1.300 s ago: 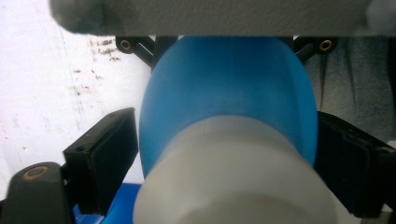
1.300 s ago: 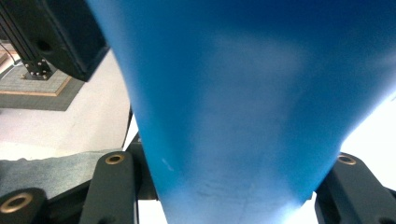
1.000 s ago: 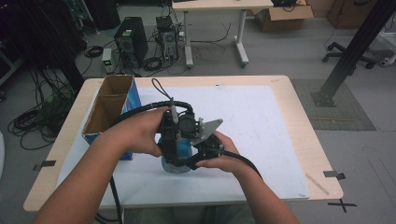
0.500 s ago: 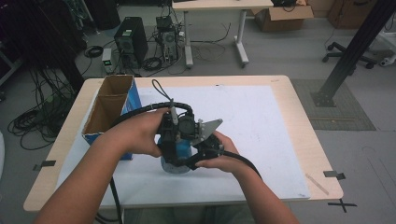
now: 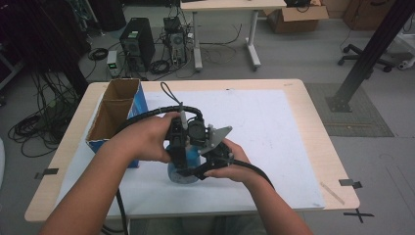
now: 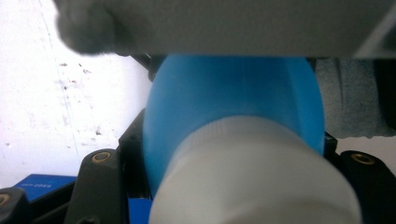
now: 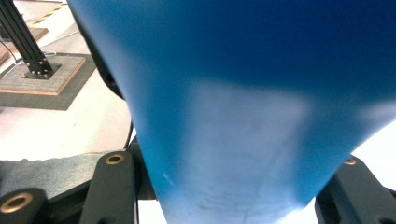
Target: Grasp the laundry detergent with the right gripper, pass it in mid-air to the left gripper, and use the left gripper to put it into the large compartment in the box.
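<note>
**Both grippers clamped on the blue bottle at the near middle of the table**

You have the blue bottle [image 5: 182,165] standing on the white sheet [image 5: 274,132], a little toward seven o'clock of the sheet's middle and close to your edge of the table [image 5: 313,105]. Your two hands meet over it.

Your left gripper [image 5: 179,142] comes down on the bottle from above, at its twelve o'clock side in the high view. Its jaws have just been closing, and the bottle's white cap [image 6: 254,177] now sits between them: in the left gripper view the cap and the blue shoulder behind it take up the middle, with a black jaw tight against each side at about eight and four o'clock. So this gripper is pinching the bottle at its cap end.

Your right gripper [image 5: 208,164] reaches in from the three o'clock side, low, with its grey plate tilted above it. In the right gripper view the blue body [image 7: 261,107] runs down between the two black jaws, which press on it at seven and five o'clock. This gripper is clamped on the bottle's body.

The open cardboard box [image 5: 113,113] with blue sides stands just beside your left forearm, at about ten o'clock from the bottle, near the table's left edge.
</note>
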A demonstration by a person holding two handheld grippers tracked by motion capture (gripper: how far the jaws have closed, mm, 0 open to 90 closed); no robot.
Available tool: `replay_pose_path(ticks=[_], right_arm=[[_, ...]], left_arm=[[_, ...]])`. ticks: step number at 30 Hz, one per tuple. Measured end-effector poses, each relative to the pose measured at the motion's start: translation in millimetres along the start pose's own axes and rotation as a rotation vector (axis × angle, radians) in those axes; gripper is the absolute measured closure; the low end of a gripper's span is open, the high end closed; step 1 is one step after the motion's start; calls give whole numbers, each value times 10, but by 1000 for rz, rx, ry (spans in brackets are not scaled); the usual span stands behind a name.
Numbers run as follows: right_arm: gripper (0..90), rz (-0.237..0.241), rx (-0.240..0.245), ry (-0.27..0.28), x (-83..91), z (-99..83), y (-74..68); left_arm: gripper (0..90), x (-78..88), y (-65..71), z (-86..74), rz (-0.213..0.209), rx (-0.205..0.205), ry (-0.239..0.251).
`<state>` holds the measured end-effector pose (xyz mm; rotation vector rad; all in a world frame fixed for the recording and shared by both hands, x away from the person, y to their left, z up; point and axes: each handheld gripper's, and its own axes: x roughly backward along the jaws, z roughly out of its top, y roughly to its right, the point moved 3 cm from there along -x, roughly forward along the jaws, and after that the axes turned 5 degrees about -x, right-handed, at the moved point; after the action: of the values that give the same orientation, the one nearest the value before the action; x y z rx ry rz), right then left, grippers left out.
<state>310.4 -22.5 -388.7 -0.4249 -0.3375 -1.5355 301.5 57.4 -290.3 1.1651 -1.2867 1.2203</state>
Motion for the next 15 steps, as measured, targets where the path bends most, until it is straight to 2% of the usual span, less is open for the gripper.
replay_pose_path(ticks=[15], right_arm=[[444,16,-1,5,28,31,-11]], left_arm=[[389,58,-11,-39,-14,6,-4]])
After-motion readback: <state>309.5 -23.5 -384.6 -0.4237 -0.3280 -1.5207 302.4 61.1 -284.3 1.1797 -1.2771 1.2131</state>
